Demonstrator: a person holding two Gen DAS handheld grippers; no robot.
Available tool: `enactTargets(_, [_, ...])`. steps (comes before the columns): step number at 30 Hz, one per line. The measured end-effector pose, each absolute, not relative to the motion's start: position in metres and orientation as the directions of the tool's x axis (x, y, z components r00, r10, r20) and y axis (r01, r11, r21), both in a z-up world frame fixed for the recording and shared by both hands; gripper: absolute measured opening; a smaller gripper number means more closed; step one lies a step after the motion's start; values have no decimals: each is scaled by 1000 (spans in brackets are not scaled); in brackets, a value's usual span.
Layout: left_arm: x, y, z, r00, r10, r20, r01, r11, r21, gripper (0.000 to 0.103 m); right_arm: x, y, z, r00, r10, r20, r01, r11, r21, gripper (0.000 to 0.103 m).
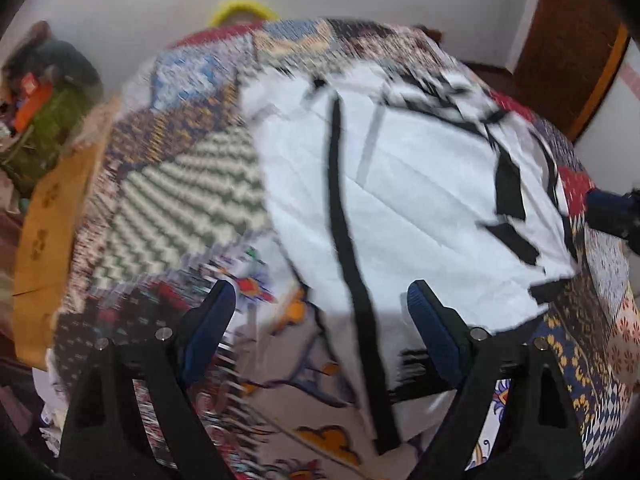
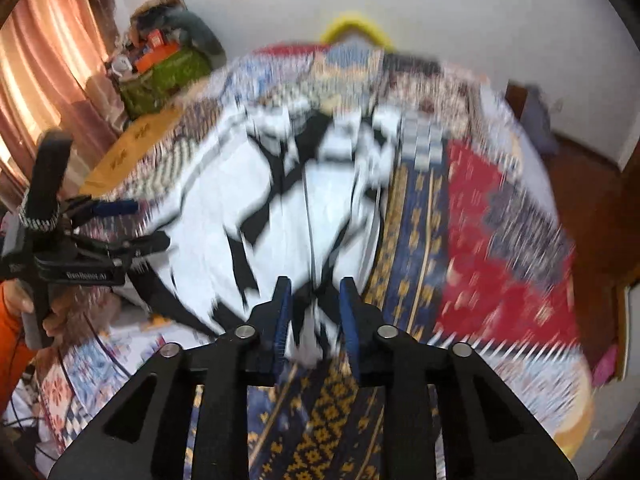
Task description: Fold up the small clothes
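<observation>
step: edge being lifted | right gripper fingers narrowed on garment hem, lower centre | left gripper fingers wide, nothing held | hem to be kept taut

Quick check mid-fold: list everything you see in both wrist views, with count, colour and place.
garment: one, white with black stripes, spread on the quilt
quilt: one, multicoloured patchwork, covering the bed
yellow ring: one, at the bed's far end
green bag: one, far left by the wall
curtain: one, pink, left
left gripper: open above the garment's near edge
right gripper: garment edge between the pads
hand: one, orange sleeve, holding the left gripper
</observation>
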State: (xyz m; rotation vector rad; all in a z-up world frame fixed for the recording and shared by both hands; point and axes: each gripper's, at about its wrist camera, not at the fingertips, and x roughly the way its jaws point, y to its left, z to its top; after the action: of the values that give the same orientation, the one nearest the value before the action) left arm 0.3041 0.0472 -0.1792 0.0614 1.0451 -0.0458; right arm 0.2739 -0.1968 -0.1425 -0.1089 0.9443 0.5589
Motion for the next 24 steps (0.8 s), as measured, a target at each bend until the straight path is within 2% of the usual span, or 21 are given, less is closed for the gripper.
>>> enactTargets(3, [312,62,-160,547,15,-837,17,999,28,88,287,-189,-119,499,430,-753,-515,846,142,37])
enactTargets(9, [351,82,-143,591,54,-805,-45,998,35,88,331,-165,-115,515,469,-717,-517,838,176,41])
enactTargets(15, [395,79,-163,574,54,-817,-41,998,37,88,390,-129,-149,409,461,-788,-505,833,225,41])
enactTargets(18, [414,78,-183,533,2,-846,-42,999,-24,88,406,-114,-168,350,426,-834,-529,825,199,41])
enactTargets(19, [417,80,-189,522,-8,-853,-47,998,-38,88,410,-110,-174,335,413,-847,-536,823,189,40])
enactTargets(21, [424,84,-203,498,-1,-867,-70,997,-41,82,411,-106,-183,326,385,-864,-556,817,154,26])
enactTargets(22, [426,86,-210,487,31,-873,-82,997,-11,75,409,-105,-186,328,362,-872,-569,813,124,24])
enactTargets(24, [426,92,-224,462,89,-882,-104,994,46,72,407,-107,-191,339,340,-877,-577,812,92,17])
